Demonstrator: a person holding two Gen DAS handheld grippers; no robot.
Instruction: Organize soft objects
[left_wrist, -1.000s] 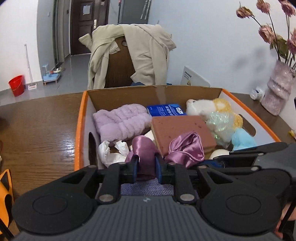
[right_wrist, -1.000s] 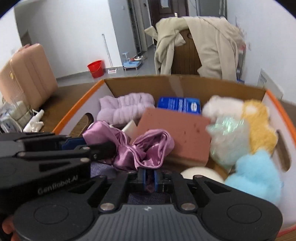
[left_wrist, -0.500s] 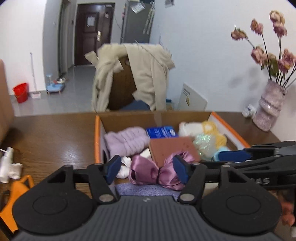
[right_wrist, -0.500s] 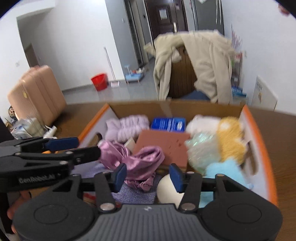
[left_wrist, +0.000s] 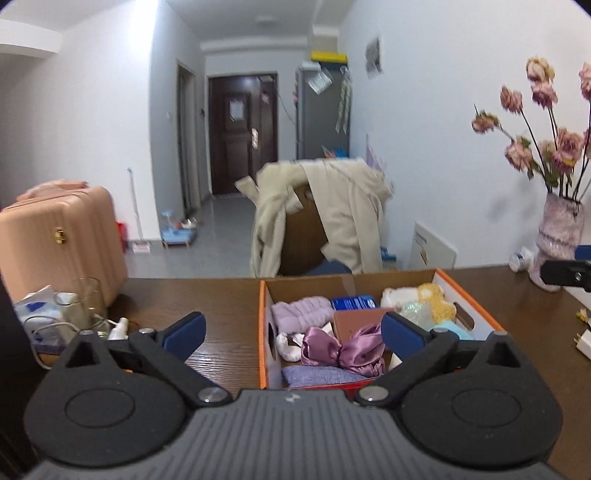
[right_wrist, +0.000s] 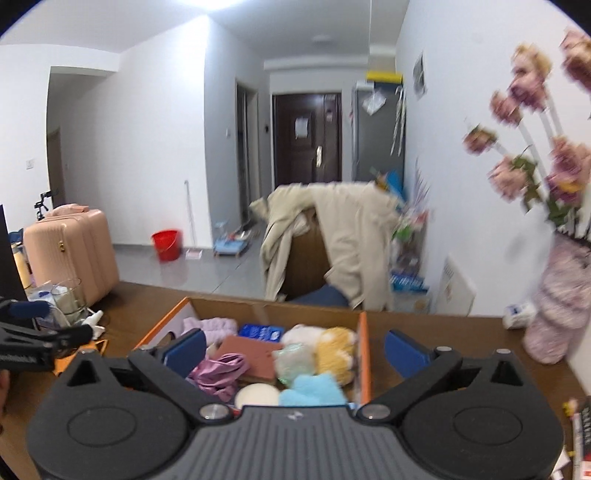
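Note:
An orange-rimmed cardboard box (left_wrist: 261, 325) sits on the dark wood table and shows in the right wrist view too (right_wrist: 364, 354). In it lie a purple satin cloth (left_wrist: 341, 349), a lilac fluffy item (left_wrist: 303, 314), a brown pad (left_wrist: 356, 321), a blue packet (left_wrist: 352, 303), a yellow-and-white plush (right_wrist: 332, 347) and a light blue fluffy item (right_wrist: 312, 391). My left gripper (left_wrist: 291, 334) is open and empty, held back above the box's near edge. My right gripper (right_wrist: 293, 347) is open and empty above the box.
A vase of dried flowers (left_wrist: 557, 236) stands at the table's right, also blurred in the right wrist view (right_wrist: 561, 310). A glass (left_wrist: 83, 302) and clutter sit at the left. A pink suitcase (left_wrist: 62, 236) and a coat-draped chair (left_wrist: 325, 225) stand beyond the table.
Both grippers opened and let go of the purple satin cloth, which now lies in the box. Both have pulled back and risen away from the box.

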